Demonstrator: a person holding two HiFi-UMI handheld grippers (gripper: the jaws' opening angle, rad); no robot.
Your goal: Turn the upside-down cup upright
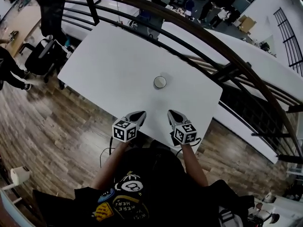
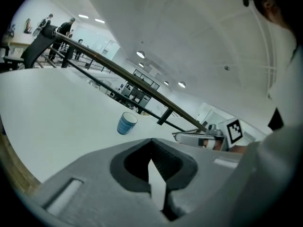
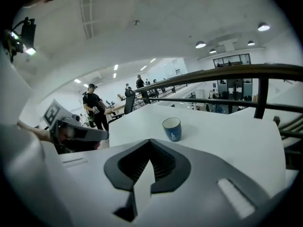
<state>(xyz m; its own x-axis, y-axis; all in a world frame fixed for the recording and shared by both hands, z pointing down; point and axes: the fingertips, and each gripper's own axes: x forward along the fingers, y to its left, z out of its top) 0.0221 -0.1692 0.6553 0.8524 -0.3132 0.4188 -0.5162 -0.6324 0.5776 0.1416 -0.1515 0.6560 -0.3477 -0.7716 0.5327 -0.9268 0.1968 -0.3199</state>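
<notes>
**Head view.** The cup [image 1: 160,82] stands on the white table [image 1: 118,65], near the middle of the half of the top closer to the person. Its long axis is vertical and its mouth faces up, so from above it appears as a circular rim around a pale interior. The table top is smooth, matt and rectangular with rounded corners. The left gripper [image 1: 140,113] and right gripper [image 1: 171,113] hover over the table's near edge, side by side and well apart from the cup. Each is a grey tapered body carrying a cube with black-and-white square markers. A dark, curved tube railing [image 1: 199,32] runs past the table's far side.

**Left gripper view.** The left gripper [image 2: 152,162] has its jaws pressed together with nothing between them. The grey shells meet around a dark ribbed recess. The cup [image 2: 126,123] sits on the table beyond them, a slightly tapered cylinder with fine blue horizontal bands and its open mouth uppermost. The right gripper [image 2: 189,137] appears above the table's near edge.

**Right gripper view.** The right gripper [image 3: 150,162] has its jaws pressed together and empty. The cup [image 3: 172,128] stands upright on the table ahead. Its wall is glossy dark blue with a small pale mark, and its rim is on top. The left gripper [image 3: 94,134] is at the table's near edge.
</notes>
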